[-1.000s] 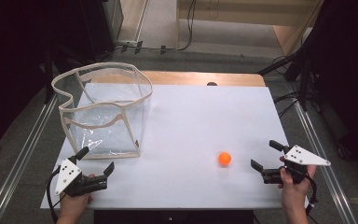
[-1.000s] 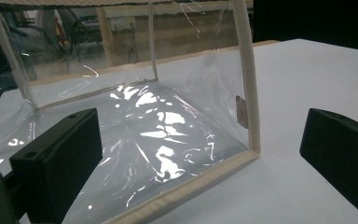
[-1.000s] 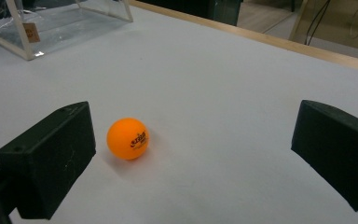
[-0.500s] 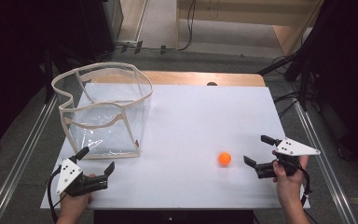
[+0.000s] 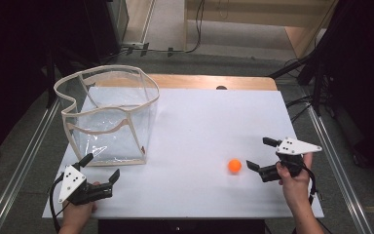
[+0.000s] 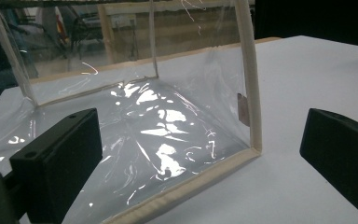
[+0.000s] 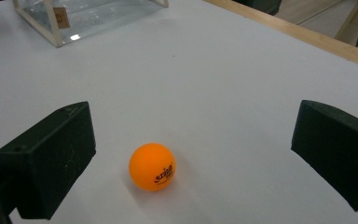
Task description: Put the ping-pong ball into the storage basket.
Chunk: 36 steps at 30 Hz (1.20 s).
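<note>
An orange ping-pong ball (image 5: pixel 234 165) rests on the white table (image 5: pixel 209 117), right of centre near the front. My right gripper (image 5: pixel 262 154) is open just to the ball's right, its jaws pointing at it. In the right gripper view the ball (image 7: pixel 152 166) lies ahead between the spread jaws of that gripper (image 7: pixel 191 126), untouched. A clear plastic bag (image 5: pixel 107 117) with cream edging stands open at the back left. My left gripper (image 5: pixel 100 167) is open near the front left corner, just before the bag. In the left gripper view the bag's lower corner (image 6: pixel 254 151) sits between the wide jaws of that gripper (image 6: pixel 200 135).
A wooden strip (image 5: pixel 209 82) runs along the table's far edge. Metal rails (image 5: pixel 27 156) flank the table on both sides. Open white surface lies between the bag and the ball. The bag's near corner (image 7: pixel 56 21) shows far off in the right gripper view.
My right gripper has moved left and slightly forward, closing in on the ball. The ball, the bag and the left gripper have stayed put.
</note>
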Each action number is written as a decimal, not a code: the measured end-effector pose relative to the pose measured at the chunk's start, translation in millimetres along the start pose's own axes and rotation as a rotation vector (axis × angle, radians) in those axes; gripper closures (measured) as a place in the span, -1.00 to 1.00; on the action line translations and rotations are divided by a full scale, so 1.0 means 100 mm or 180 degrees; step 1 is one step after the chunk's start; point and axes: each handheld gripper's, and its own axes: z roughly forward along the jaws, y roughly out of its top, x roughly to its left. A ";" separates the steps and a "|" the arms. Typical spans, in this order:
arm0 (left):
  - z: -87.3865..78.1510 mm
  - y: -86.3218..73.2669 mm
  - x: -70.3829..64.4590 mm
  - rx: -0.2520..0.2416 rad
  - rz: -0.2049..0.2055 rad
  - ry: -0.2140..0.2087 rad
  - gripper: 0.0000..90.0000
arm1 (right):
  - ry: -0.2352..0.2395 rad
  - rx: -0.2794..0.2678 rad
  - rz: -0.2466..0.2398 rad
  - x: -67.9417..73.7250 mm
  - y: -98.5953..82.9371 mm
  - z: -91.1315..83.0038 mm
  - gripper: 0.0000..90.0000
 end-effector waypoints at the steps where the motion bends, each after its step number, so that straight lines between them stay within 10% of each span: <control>1: 0.00 0.00 0.00 0.0000 0.0000 0.0000 -1.00 | 0.0004 0.0019 -0.0006 0.00 0.01 0.02 -1.00; 36: 0.00 0.00 0.01 -0.0007 0.0000 -0.0017 -1.00 | 0.0269 0.0739 -0.0278 0.03 0.26 0.45 -1.00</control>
